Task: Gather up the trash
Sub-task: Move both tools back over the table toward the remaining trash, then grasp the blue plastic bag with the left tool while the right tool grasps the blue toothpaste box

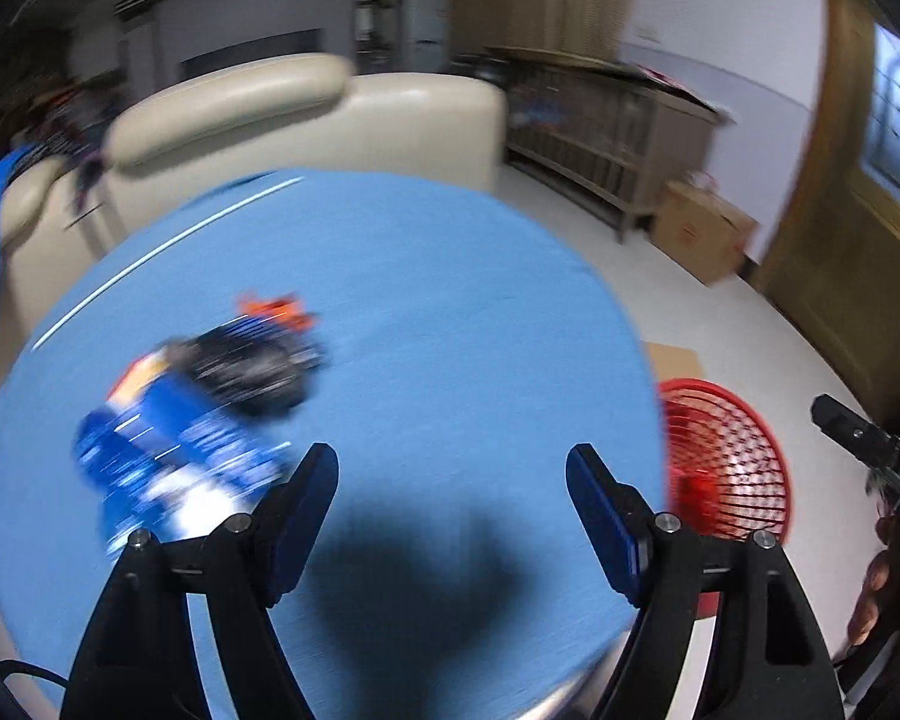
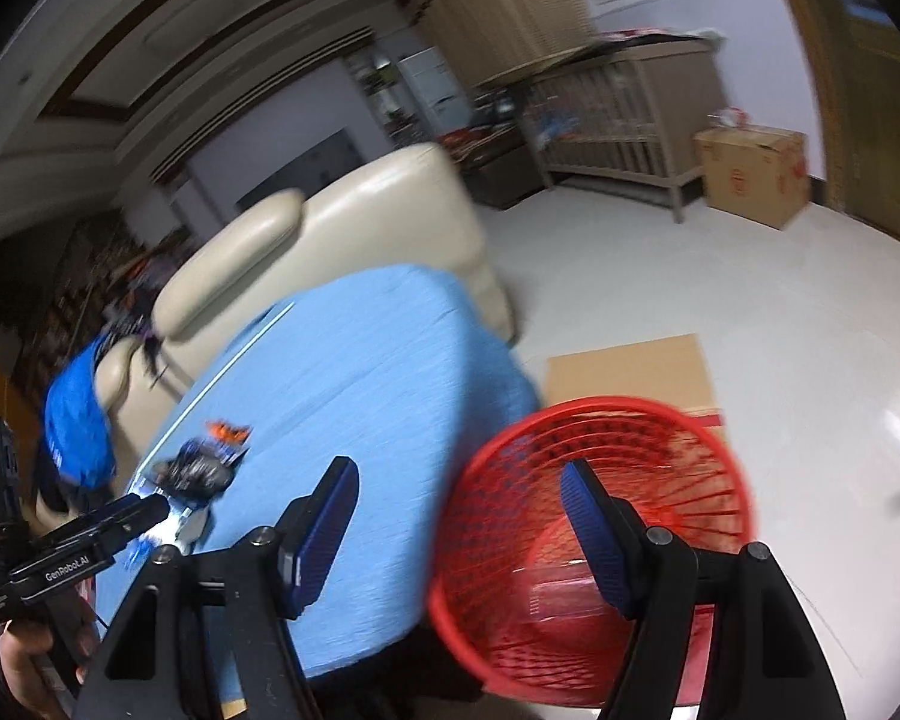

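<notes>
Now both grippers — left gripper and right gripper — gaped empty; blurred wrappers risked a misjudged grab beside the red basket.

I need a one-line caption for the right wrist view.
Empty open right gripper above the red basket beside the blue table with wrappers.

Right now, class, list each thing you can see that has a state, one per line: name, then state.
Left tongs: open, nothing between them.
Right tongs: open, empty, over the basket's edge.
Red basket: upright on the floor beside the table, a clear item inside.
Wrappers: piled on the blue table, not yet collected.
Cardboard box: closed, on the floor.
</notes>
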`<state>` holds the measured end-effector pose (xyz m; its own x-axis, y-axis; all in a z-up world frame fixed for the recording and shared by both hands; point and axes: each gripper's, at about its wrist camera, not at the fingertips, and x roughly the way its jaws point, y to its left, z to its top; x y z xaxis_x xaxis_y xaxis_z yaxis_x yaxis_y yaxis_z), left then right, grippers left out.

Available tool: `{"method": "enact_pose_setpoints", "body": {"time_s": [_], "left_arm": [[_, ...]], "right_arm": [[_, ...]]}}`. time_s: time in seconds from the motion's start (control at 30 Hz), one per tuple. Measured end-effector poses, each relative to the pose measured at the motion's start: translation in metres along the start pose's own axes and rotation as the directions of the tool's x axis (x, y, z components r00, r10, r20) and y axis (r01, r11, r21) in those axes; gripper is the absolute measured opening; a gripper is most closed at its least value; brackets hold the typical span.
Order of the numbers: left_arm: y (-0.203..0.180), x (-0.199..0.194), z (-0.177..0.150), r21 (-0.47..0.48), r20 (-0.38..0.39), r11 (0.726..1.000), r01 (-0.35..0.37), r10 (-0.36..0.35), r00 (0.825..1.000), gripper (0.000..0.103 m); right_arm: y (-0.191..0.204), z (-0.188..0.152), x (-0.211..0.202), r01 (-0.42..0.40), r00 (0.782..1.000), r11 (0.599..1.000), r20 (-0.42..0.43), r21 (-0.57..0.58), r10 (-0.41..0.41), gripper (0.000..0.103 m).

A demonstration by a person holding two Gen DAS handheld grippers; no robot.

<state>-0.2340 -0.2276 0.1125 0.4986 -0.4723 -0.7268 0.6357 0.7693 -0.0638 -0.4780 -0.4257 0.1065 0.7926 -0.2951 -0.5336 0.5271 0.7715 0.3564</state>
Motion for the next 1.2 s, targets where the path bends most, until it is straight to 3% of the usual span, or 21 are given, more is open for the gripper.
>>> {"method": "enact_pose_setpoints", "body": {"time_s": [0.1,0.17,0.23,0.33,0.43,0.67,0.87,1.07,1.13,1.2], "left_arm": [[0.051,-0.015,-0.014,-0.114,0.013,0.992,-0.046,0.048,0.999,0.079],[0.091,-0.022,-0.023,-0.220,0.019,0.972,-0.084,0.091,0.996,0.079],[0.136,-0.026,-0.035,-0.350,0.014,0.927,-0.131,0.145,0.989,0.079],[0.187,-0.020,-0.046,-0.470,-0.048,0.857,-0.211,0.214,0.976,0.079],[0.211,-0.011,-0.049,-0.525,-0.075,0.825,-0.207,0.198,0.977,0.079],[0.215,0.012,-0.034,-0.530,-0.076,0.829,-0.178,0.162,0.984,0.079],[0.206,0.036,-0.015,-0.502,-0.104,0.848,-0.171,0.137,0.985,0.079],[0.211,0.073,-0.011,-0.464,-0.172,0.854,-0.234,0.173,0.970,0.079],[0.216,0.080,-0.015,-0.463,-0.181,0.858,-0.222,0.153,0.971,0.058],[0.221,0.080,-0.019,-0.454,-0.177,0.864,-0.219,0.153,0.972,0.051]], "right_arm": [[0.040,-0.007,0.013,-0.039,0.998,0.996,-0.043,-0.080,0.036,0.073],[0.060,-0.015,0.019,-0.064,0.996,0.991,-0.067,-0.117,0.056,0.073],[0.082,-0.023,0.026,-0.091,0.993,0.984,-0.095,-0.156,0.077,0.073],[0.107,-0.032,0.037,-0.114,0.988,0.975,-0.129,-0.193,0.090,0.073],[0.128,-0.043,0.047,-0.135,0.982,0.964,-0.163,-0.229,0.099,0.073],[0.182,-0.061,0.078,-0.182,0.966,0.926,-0.236,-0.331,0.106,0.073],[0.202,-0.064,0.096,-0.208,0.958,0.909,-0.263,-0.360,0.115,0.073],[0.205,-0.061,0.106,-0.209,0.956,0.908,-0.274,-0.362,0.110,0.073],[0.207,-0.060,0.110,-0.212,0.954,0.906,-0.277,-0.366,0.111,0.073],[0.210,-0.060,0.114,-0.217,0.952,0.903,-0.283,-0.370,0.113,0.073]]}}
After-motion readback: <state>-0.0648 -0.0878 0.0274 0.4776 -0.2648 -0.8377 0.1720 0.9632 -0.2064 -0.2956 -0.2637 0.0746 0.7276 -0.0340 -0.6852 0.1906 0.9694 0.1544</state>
